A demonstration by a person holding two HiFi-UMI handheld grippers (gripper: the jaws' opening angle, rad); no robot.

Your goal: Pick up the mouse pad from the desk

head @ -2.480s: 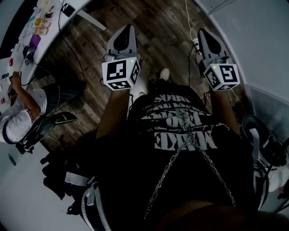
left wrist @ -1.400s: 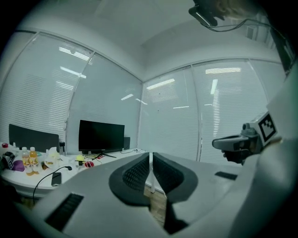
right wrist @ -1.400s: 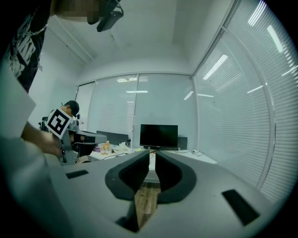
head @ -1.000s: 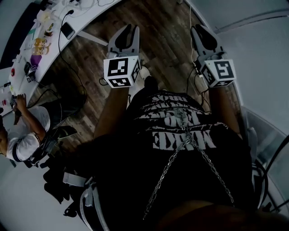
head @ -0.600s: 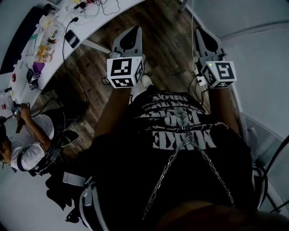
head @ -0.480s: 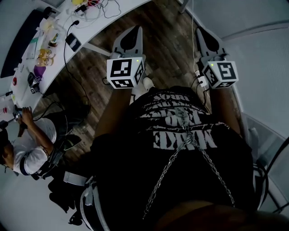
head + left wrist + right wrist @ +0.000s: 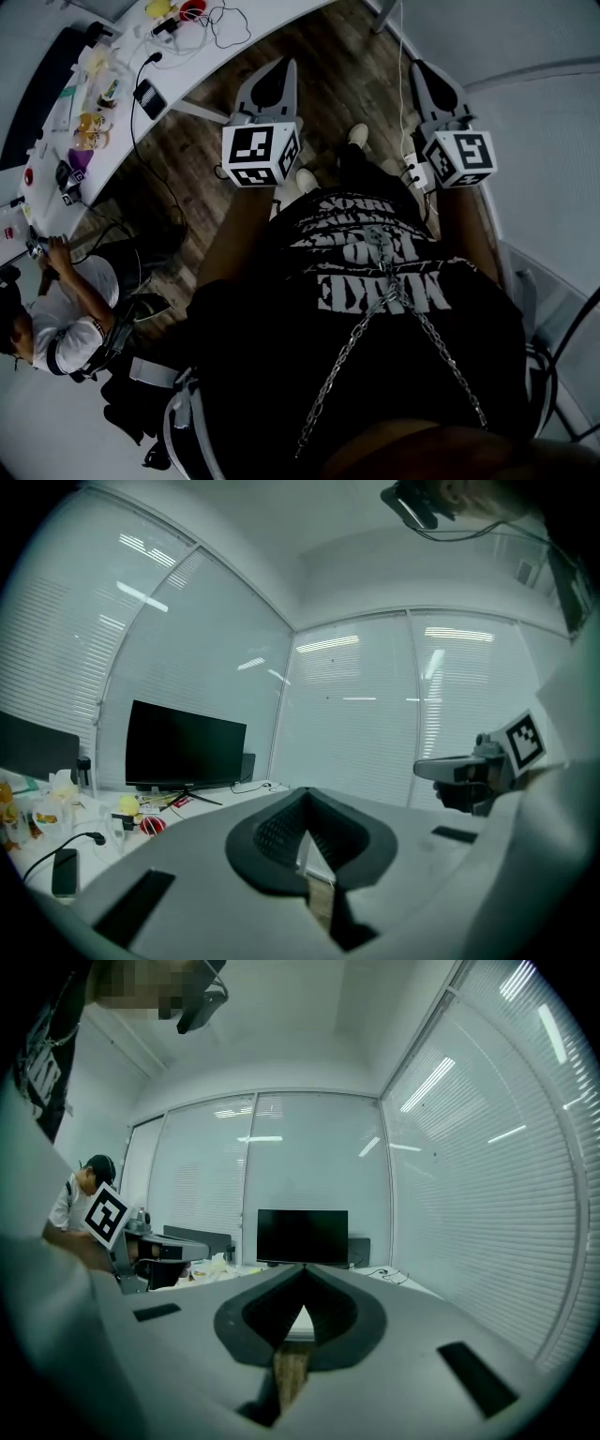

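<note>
Standing well apart from the desk (image 7: pixel 267 17), so nothing is started on the pick yet. The mouse pad can't be picked out in any view; likely it is somewhere on that cluttered desk top, maybe near the monitor (image 7: pixel 186 745), but I can't tell. Risk 1: both sets of jaws are pressed together with nothing in them, so if they reach the pad like that they just shove it instead of gripping; they need to spread first. Risk 2: a pad is flat and thin, so a level approach probably skates over it or pushes it along; getting under an edge needs a tilt down. Risk 3: the desk has a phone (image 7: pixel 147 94), loose cables (image 7: pixel 220 17) and small items, so a sweep in could snag a cable or knock stuff off. Risk 4: a seated person (image 7: pixel 70 323) is at the desk's near end, so keep clear of them on approach. Pose: left gripper (image 7: pixel 281 66) and right gripper (image 7: pixel 427 70) are held out in front of the torso, side by side, well apart, both pointing forward and about level over the wood floor (image 7: pixel 347 56), forearms extended, marker cubes facing up.
</note>
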